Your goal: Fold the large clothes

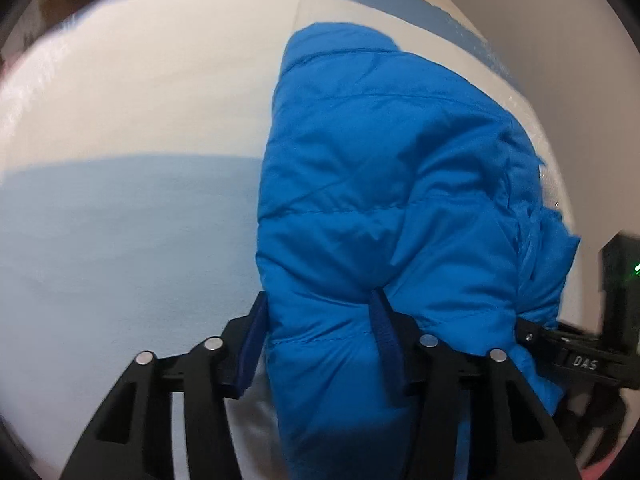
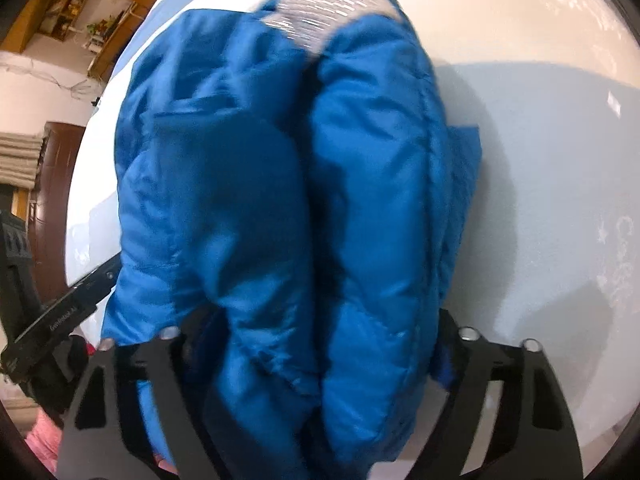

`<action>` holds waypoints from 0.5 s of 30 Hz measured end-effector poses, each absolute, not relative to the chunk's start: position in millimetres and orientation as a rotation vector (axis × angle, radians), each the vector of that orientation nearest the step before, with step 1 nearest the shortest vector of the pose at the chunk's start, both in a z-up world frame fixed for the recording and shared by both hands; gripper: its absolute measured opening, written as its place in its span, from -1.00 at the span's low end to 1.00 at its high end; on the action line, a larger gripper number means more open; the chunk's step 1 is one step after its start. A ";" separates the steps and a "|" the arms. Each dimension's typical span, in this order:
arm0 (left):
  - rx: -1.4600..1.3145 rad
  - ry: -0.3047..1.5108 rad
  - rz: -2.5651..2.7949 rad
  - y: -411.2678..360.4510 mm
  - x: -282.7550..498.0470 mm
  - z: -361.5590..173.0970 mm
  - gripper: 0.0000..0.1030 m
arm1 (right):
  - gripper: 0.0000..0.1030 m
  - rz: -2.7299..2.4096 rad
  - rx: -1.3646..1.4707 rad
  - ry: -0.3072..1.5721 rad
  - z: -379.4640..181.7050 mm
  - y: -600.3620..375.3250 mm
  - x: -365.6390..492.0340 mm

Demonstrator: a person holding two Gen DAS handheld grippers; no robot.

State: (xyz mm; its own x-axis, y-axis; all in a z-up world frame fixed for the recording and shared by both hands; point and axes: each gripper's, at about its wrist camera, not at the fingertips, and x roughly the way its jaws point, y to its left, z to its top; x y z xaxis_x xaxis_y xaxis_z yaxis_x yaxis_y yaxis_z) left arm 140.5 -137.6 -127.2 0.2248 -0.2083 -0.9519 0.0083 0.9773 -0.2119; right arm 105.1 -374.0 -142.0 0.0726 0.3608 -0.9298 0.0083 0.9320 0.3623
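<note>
Both grippers clamped on one blue puffer jacket (image 1: 380,200), over a white-and-pale-blue sheet (image 1: 132,220).

Left gripper (image 1: 316,344): navy pads pinch a thick fold at the jacket's near edge; bulk lies ahead and right, hiding the sheet there. Right gripper (image 2: 316,356): jaws wide, squeezing two padded folds that fill its view; grey reflective lining (image 2: 324,4) at far end. Wooden furniture (image 2: 56,216) far left.

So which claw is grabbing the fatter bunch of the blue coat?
The right claw: two puffy folds of the blue puffer jacket fill its wide gap. The left claw pinches one narrower fold.
</note>
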 end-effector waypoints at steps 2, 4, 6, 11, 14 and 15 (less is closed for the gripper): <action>-0.128 1.322 -0.143 -146.3 139.0 -123.2 -0.20 | 0.24 0.262 0.242 1.462 -132.4 -360.6 100.1; -0.115 1.322 -0.150 -151.5 139.1 -119.2 -0.29 | 0.12 0.252 0.184 1.449 -125.0 -354.3 97.3; -0.122 1.325 -0.147 -151.8 139.7 -116.3 -0.39 | 0.05 0.243 0.153 1.440 -122.1 -349.0 93.9; -0.125 1.323 -0.115 -153.9 138.7 -104.8 -0.56 | -0.09 0.206 0.040 1.408 -108.6 -322.8 86.2; -0.105 1.312 -0.108 -154.4 131.7 -101.7 -0.61 | -0.18 0.208 0.034 1.400 -100.9 -316.4 83.3; -0.091 1.304 -0.107 -155.9 131.3 -100.4 -0.64 | -0.21 0.211 0.028 1.397 -98.1 -317.4 81.9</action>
